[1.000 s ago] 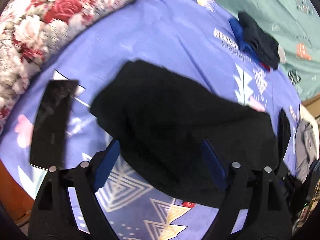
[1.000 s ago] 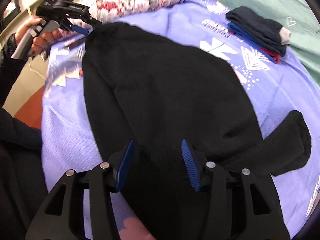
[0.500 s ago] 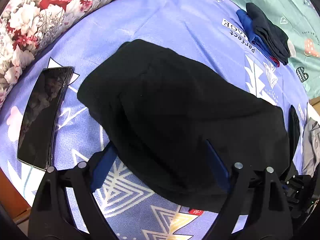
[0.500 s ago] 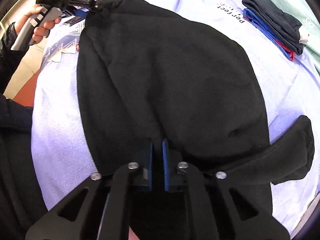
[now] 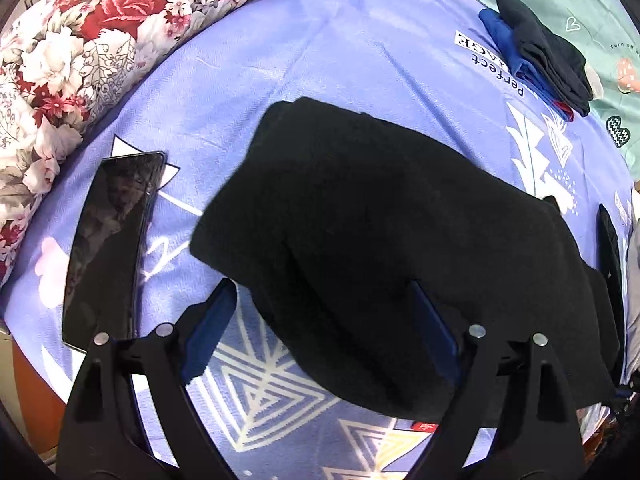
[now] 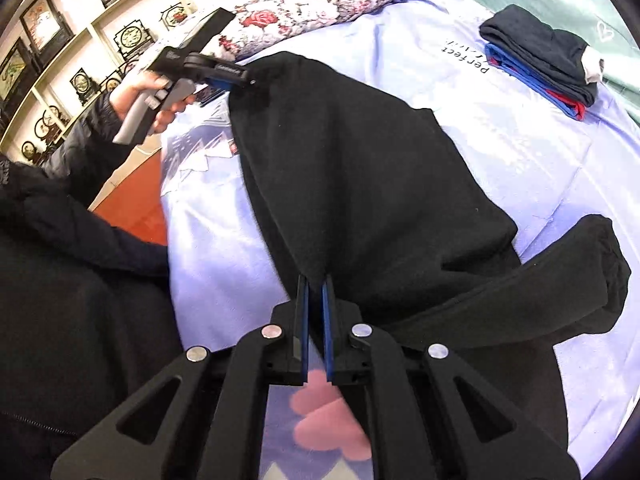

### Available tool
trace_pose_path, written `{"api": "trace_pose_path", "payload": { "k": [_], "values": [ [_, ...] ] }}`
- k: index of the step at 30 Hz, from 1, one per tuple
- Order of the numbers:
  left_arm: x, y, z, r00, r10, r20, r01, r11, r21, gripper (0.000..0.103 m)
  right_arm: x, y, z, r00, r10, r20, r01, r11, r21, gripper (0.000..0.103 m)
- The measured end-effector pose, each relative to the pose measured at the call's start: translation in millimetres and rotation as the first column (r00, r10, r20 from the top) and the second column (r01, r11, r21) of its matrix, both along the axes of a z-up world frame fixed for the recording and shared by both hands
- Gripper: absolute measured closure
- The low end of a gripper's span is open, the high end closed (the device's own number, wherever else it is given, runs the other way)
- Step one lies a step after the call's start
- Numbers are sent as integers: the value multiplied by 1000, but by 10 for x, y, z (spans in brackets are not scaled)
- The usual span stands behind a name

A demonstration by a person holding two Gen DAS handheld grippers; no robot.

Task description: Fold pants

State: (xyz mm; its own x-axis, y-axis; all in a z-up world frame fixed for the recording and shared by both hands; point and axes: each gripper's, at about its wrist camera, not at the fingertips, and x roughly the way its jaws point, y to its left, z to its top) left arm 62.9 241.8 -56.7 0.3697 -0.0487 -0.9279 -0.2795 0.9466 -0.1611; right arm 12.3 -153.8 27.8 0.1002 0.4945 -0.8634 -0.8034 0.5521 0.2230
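Both grippers are over my bed, which has a purple sheet [image 5: 320,52] with white shapes. I see a flowery quilt [image 5: 80,40], a dark phone [image 5: 108,240] and a pile of folded clothes [image 6: 548,64] on it, and shelves [image 6: 80,32] by the wall. My black pants [image 6: 360,168] lie spread across the sheet. My right gripper [image 6: 314,284] is pinching a fold of the pants tight. My left gripper [image 5: 320,300] is spread wide over the pants' edge, one finger on each side, gripping nothing.
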Motion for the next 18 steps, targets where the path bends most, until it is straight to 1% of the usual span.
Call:
{"api": "trace_pose_path", "payload": {
  "k": [2,4,7,10,11,12,13,14,16,17,18],
  "values": [
    [1,18,-21,1000,-2,-8,2,1000,-3,15,-21,-4,20,1000,-8,-22,9,1000,26,97],
    [8,33,-74,1000,-4,-26,4,1000,1,15,-43,33,-1,1000,4,-21,-3,1000,25,97],
    [1,56,-133,999,-5,-43,5,1000,-5,15,-184,90,-197,1000,14,-23,-15,999,-51,97],
    [-26,46,-91,999,-6,-33,6,1000,-3,15,-227,198,-506,1000,14,-20,-17,985,-174,95],
    [-48,21,-46,1000,-15,-22,15,1000,2,15,-242,216,-551,1000,17,7,-15,981,-192,87],
    [-70,-10,-6,1000,-24,-11,24,1000,6,15,-248,220,-533,1000,18,24,-14,983,-184,78],
    [-105,-60,59,999,-45,5,45,999,14,15,-240,212,-502,999,9,34,-3,983,-181,59],
    [-134,-99,108,998,-64,18,64,998,23,15,-223,176,-422,998,-12,64,23,985,-170,56],
    [-214,-240,222,990,-132,51,129,991,47,15,-163,56,-228,995,-43,93,53,993,-104,56],
    [-240,-292,251,987,-152,58,150,987,50,15,-85,-52,-100,992,-82,99,88,994,-59,56],
    [-272,-360,277,982,-179,67,176,983,46,13,18,-184,14,983,-141,113,145,989,-23,55]
  ]
}}
